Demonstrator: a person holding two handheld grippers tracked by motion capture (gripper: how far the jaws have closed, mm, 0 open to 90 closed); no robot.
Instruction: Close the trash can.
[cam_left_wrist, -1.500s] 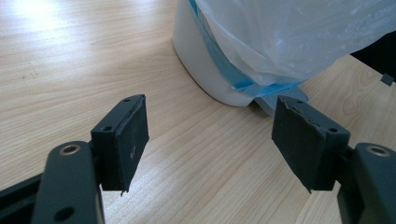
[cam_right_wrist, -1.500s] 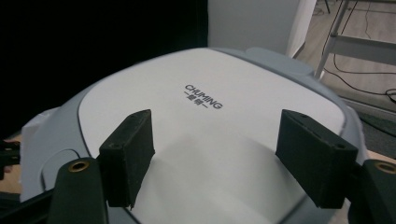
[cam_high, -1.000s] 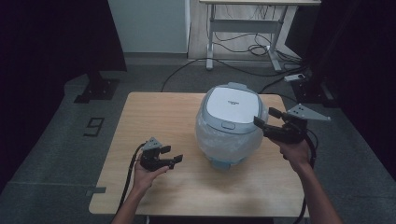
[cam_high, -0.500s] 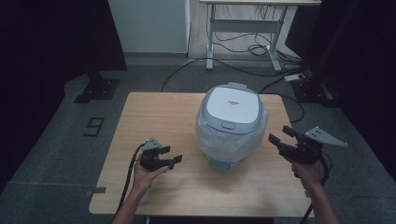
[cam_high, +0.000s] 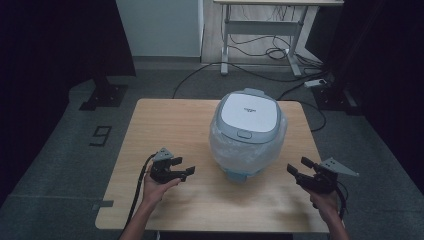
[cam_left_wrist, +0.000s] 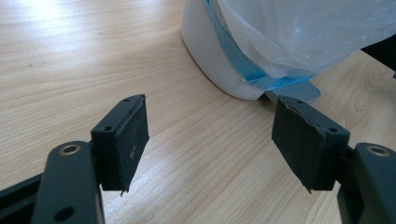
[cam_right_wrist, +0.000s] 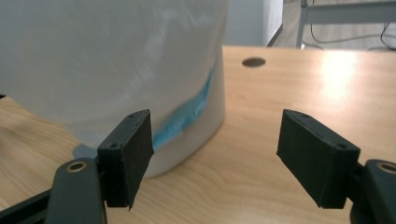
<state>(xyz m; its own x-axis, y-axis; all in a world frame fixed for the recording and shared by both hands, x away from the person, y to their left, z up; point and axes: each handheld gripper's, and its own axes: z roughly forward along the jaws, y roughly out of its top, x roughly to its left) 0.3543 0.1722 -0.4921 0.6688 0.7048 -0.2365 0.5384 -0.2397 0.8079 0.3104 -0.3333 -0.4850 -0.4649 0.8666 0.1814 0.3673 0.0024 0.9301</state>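
Observation:
A white and grey rice cooker (cam_high: 248, 131) stands in the middle of the wooden table (cam_high: 165, 125), its body wrapped in clear plastic with a blue band near the base (cam_left_wrist: 252, 70). My left gripper (cam_high: 186, 169) rests low on the table to the cooker's left, open, nothing between its pads (cam_left_wrist: 126, 140). My right gripper (cam_high: 298, 166) sits near the table's right front, open and apart from the cooker (cam_right_wrist: 116, 56). Its pads (cam_right_wrist: 128, 154) are empty.
A cable hole (cam_right_wrist: 253, 61) is in the tabletop beyond the cooker. A white desk frame (cam_high: 260, 30) with cables on the floor stands behind the table. Dark curtains hang on both sides. A number marker (cam_high: 101, 135) lies on the floor at left.
My right gripper has drawn back from the cooker's upper right side, moving down and toward the table's front right. The left gripper has stayed put.

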